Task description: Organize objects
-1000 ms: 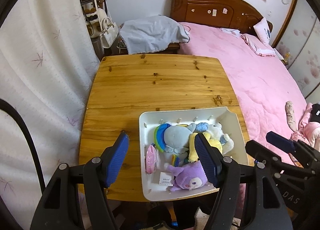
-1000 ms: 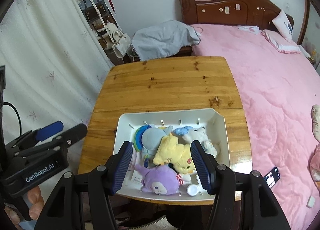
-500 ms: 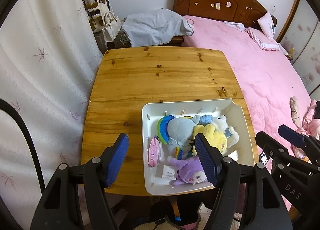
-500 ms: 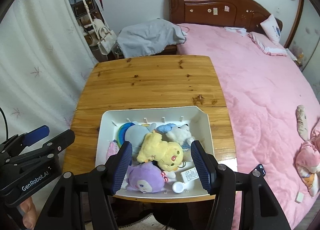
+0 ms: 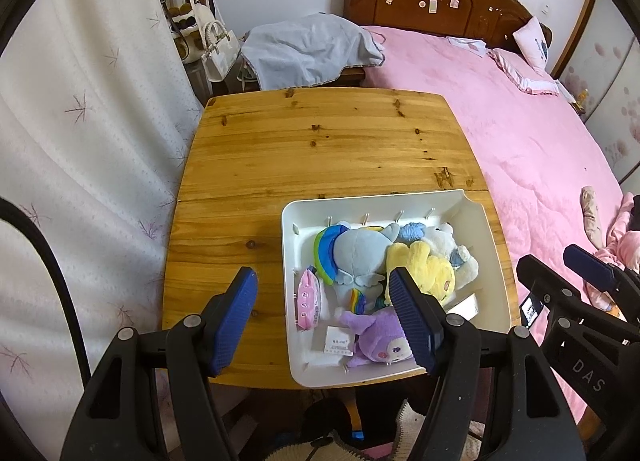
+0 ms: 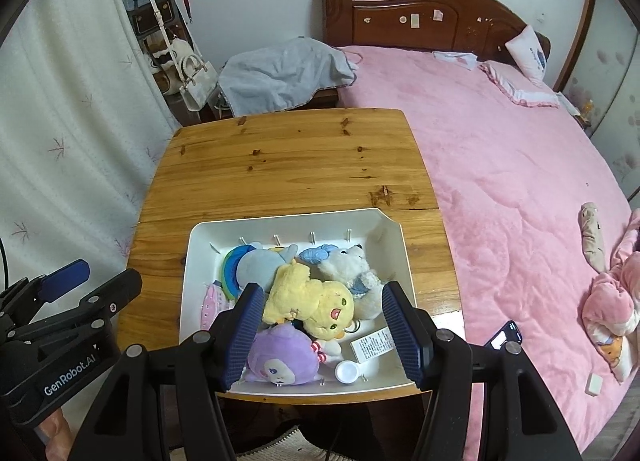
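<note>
I hold both claws apart, empty: left claw [image 5: 324,321], right claw [image 6: 322,331]. Plush toys piled in white tray [image 6: 192,257], desk [image 6: 280,157] near edge. Yellow chick [image 6: 310,299] topmost: soft, light, squashy; I judge mid-body pinch best

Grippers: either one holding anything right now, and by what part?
Nothing is held. The left gripper and right gripper are both open and empty, above the white tray of plush toys.
</note>
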